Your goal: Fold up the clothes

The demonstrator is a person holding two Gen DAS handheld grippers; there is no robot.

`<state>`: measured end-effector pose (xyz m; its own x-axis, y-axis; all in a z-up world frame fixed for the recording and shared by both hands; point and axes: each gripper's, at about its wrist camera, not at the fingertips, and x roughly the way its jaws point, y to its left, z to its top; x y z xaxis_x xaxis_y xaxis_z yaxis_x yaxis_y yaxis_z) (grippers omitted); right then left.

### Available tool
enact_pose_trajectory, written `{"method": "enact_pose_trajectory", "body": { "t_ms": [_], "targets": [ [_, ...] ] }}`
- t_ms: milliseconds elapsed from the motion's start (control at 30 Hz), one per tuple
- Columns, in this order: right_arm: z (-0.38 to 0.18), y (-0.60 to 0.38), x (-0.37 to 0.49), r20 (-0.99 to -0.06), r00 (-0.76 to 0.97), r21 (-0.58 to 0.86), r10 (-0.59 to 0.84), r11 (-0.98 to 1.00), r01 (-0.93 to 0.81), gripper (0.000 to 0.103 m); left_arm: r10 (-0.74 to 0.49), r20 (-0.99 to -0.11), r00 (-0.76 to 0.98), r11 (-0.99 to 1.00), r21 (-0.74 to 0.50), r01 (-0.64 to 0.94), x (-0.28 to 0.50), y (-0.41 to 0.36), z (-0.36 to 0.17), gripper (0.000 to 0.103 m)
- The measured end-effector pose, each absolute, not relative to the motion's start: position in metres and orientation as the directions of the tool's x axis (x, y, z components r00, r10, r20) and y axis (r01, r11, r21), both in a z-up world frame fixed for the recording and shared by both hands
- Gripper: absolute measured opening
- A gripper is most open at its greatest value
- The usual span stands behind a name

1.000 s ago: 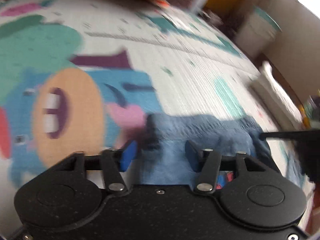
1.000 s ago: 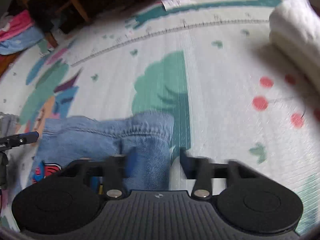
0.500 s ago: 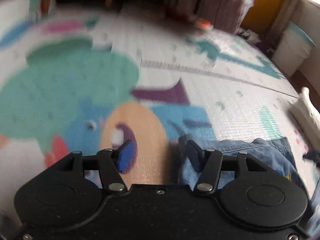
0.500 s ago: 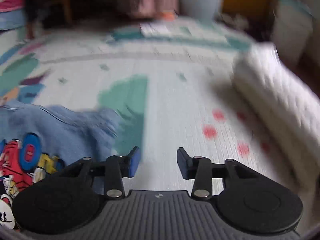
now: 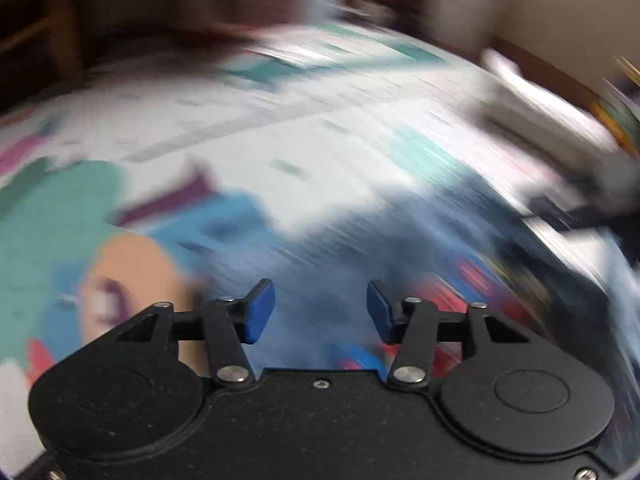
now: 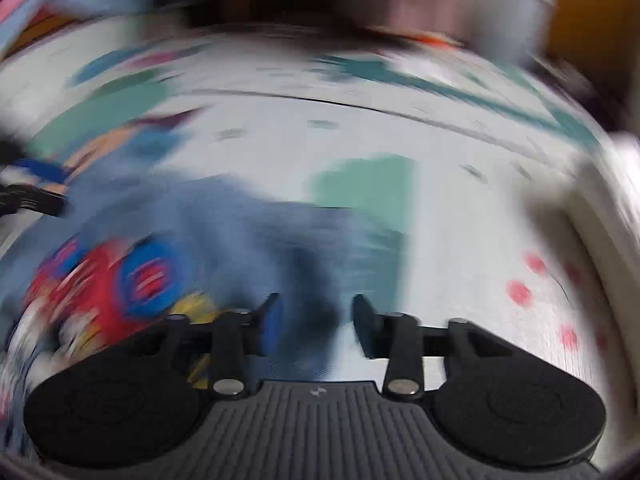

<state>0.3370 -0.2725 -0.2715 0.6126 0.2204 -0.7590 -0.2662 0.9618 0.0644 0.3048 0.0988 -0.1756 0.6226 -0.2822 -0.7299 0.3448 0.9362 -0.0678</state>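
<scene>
1. The denim garment (image 6: 240, 232) lies on the play mat (image 6: 460, 216), at 11 o'clock from the right gripper (image 6: 314, 326).
2. It looks soft, limp and fairly heavy; a hemmed edge offers the best hold.
3. Left gripper (image 5: 320, 310): closing slightly, empty. Right gripper: opening, empty.

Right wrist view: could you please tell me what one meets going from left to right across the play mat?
Colourful print on the blue denim garment → plain denim part of it → teal patch on the play mat → red dots → white padded roll at the right edge.
</scene>
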Motion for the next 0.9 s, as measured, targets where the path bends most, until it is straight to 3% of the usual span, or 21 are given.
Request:
{"method": "enact_pose_trajectory", "body": {
  "t_ms": [167,200,233,267,300,433,567,633,767,900],
  "targets": [
    [-0.272,-0.274,0.383,-0.755,0.593,0.185,0.279,0.959,-0.216,0.062,-0.269,-0.818,0.509,0.962,-0.204,0.182,0.355,0.121,-0.210,0.056],
    [-0.275,-0.275,0.391,-0.770,0.569,0.205,0.290,0.956,-0.210,0.059,-0.285,-0.819,0.499,0.958,-0.228,0.173,0.358,0.122,-0.217,0.049],
    [-0.277,-0.276,0.395,-0.776,0.544,0.240,0.318,0.947,-0.212,0.052,-0.308,-0.808,0.503,0.951,-0.248,0.183,0.356,0.123,-0.216,0.024],
    [-0.279,-0.277,0.399,-0.776,0.529,0.270,0.345,0.938,-0.216,0.029,-0.332,-0.792,0.512,0.943,-0.267,0.199,0.354,0.125,-0.213,0.019],
    [-0.279,-0.276,0.399,-0.768,0.529,0.283,0.360,0.932,-0.225,0.020,-0.356,-0.774,0.524,0.934,-0.276,0.226,0.349,0.126,-0.209,0.014],
    [-0.257,-0.276,0.373,-0.667,0.603,0.287,0.438,0.898,-0.334,0.015,-0.487,-0.651,0.582,0.872,-0.325,0.366,0.319,0.136,-0.181,0.011],
    [-0.209,-0.282,0.317,-0.568,0.570,0.215,0.594,0.775,-0.594,0.015,-0.713,-0.493,0.498,0.675,-0.291,0.678,0.232,0.157,-0.131,0.011],
    [-0.188,-0.277,0.265,-0.577,0.480,0.109,0.661,0.644,-0.757,0.015,-0.742,-0.545,0.390,0.568,-0.204,0.797,0.181,0.156,-0.125,0.011],
    [-0.193,-0.260,0.160,-0.689,0.328,-0.107,0.646,0.357,-0.928,0.015,-0.628,-0.728,0.274,0.465,-0.069,0.882,0.114,0.145,-0.156,0.012],
    [-0.231,-0.256,0.116,-0.765,0.296,-0.120,0.572,0.325,-0.938,0.015,-0.557,-0.777,0.294,0.449,0.017,0.893,0.091,0.136,-0.177,0.012]
  ]
}}
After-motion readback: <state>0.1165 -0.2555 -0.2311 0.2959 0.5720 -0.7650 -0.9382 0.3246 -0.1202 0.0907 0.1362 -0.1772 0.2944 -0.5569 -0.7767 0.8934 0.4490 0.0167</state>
